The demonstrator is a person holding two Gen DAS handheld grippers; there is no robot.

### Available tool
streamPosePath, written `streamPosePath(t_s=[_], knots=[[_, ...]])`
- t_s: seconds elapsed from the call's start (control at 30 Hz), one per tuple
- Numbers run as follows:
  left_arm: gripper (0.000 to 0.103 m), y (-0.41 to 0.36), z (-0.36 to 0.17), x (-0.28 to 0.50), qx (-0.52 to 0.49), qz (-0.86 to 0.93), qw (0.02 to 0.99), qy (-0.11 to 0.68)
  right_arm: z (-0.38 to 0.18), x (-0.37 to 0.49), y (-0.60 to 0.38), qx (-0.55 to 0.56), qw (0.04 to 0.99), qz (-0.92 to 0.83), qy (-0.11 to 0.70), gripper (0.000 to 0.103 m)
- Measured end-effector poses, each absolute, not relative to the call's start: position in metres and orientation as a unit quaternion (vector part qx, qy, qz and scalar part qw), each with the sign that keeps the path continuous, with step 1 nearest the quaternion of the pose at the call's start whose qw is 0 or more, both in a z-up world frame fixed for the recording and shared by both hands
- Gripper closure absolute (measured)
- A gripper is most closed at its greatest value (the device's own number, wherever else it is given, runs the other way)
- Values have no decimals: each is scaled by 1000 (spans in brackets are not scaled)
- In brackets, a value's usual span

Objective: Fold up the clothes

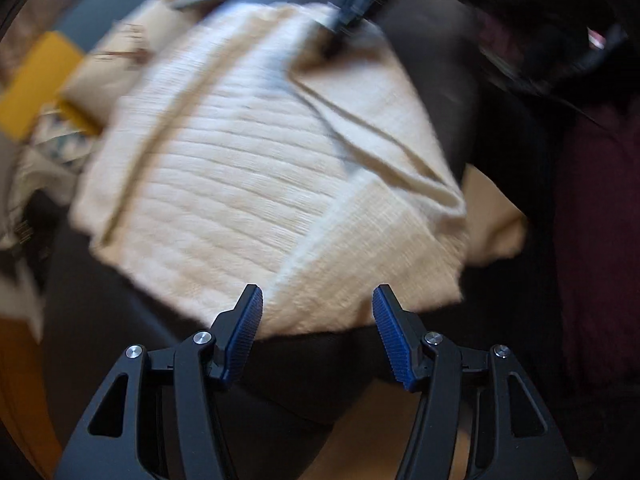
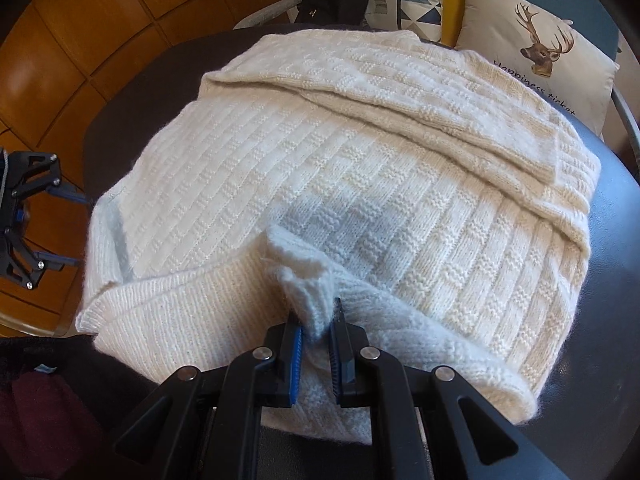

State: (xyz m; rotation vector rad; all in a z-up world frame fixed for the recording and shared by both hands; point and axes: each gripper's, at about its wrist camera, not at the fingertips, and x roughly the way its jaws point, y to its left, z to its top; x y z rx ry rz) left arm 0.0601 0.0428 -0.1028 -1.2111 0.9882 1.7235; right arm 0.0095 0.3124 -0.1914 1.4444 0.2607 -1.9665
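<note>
The right gripper (image 2: 318, 330) clamps the knit sweater (image 2: 360, 184) hem at 6 o'clock for folding; the left gripper (image 1: 318, 308) hovers, fingers apart, empty.

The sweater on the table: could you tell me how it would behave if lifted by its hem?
The sweater would probably flop and drape: its hem already bunches where the right gripper pinches it. The thick knit suggests some weight, and its fuzzy surface should resist slipping.
</note>
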Motion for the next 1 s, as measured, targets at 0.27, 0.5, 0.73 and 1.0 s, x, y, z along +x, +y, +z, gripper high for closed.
streamPosePath(t_s=[0.27,0.5,0.73,1.0], knots=[[43,69,-130,37,-495,568,470,460,-197,3,321,563,350,-746,65,92],[85,73,-135,29,-540,565,481,397,-195,6,322,555,348,-752,71,93],[95,46,-105,51,-514,690,444,250,-182,18,328,532,340,-773,56,93],[94,-24,-40,17,-403,819,406,-46,-139,25,355,487,340,-805,-2,93]])
